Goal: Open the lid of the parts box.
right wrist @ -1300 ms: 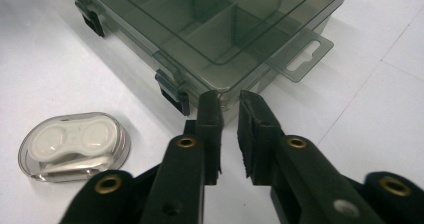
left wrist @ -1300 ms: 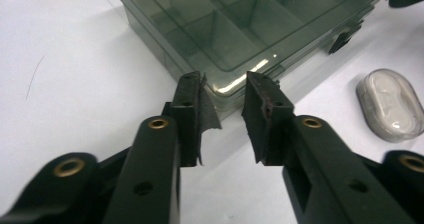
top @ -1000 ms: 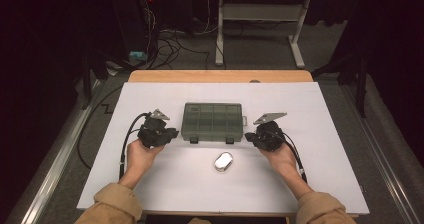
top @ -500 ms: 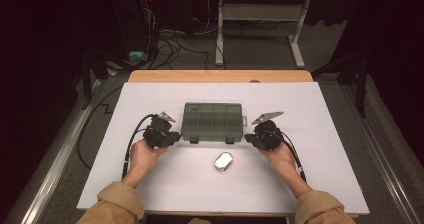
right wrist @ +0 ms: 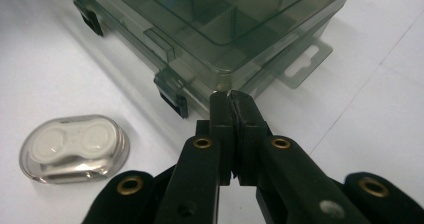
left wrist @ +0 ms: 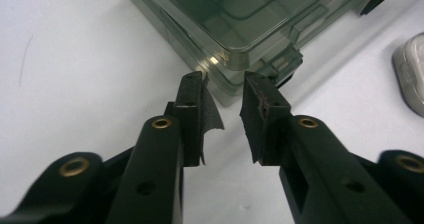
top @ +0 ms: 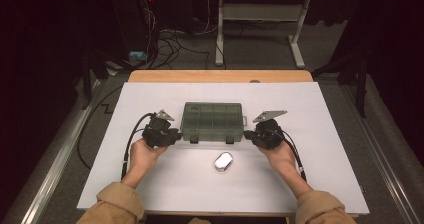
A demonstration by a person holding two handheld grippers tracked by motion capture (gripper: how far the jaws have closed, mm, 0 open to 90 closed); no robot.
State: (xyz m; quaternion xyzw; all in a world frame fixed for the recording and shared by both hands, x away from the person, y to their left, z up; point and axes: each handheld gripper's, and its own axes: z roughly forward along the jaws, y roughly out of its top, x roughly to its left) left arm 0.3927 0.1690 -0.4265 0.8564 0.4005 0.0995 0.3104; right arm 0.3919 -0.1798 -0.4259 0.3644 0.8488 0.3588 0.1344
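Smoky-green translucent plastic organiser box (top: pixel 214 120), lid down, sits mid-sheet on the white table cover (top: pixel 310 184). Its long axis runs left-right across the table, and both latches (top: pixel 194 140) are on the near long side facing the person. The left gripper (top: pixel 175 134) is at the box's near-left corner and the right gripper (top: pixel 248 135) at the near-right corner, so the box lies between the two, just inward of each. In the left gripper view the left gripper (left wrist: pixel 225 84) has its jaws a narrow gap apart with nothing between them, tips just short of the box corner (left wrist: pixel 240 14). In the right gripper view the right gripper (right wrist: pixel 231 96) is pressed fully together and holds nothing, with its tips at the lid seam of the corner (right wrist: pixel 225 24); I cannot tell whether they touch it. The left latch is nearer the left gripper and the right latch nearer the right. The likely next move is unclipping the latches or prising the lid, which calls for each tip to shift inward along the near edge. The hang tab (right wrist: pixel 305 64) sticks out of the right end. A clear lens case (top: pixel 223 161) lies on the sheet nearer the person, between the hands and apart from the box. Open sheet behind the box gives the lid room to swing back, and both sides are free too.
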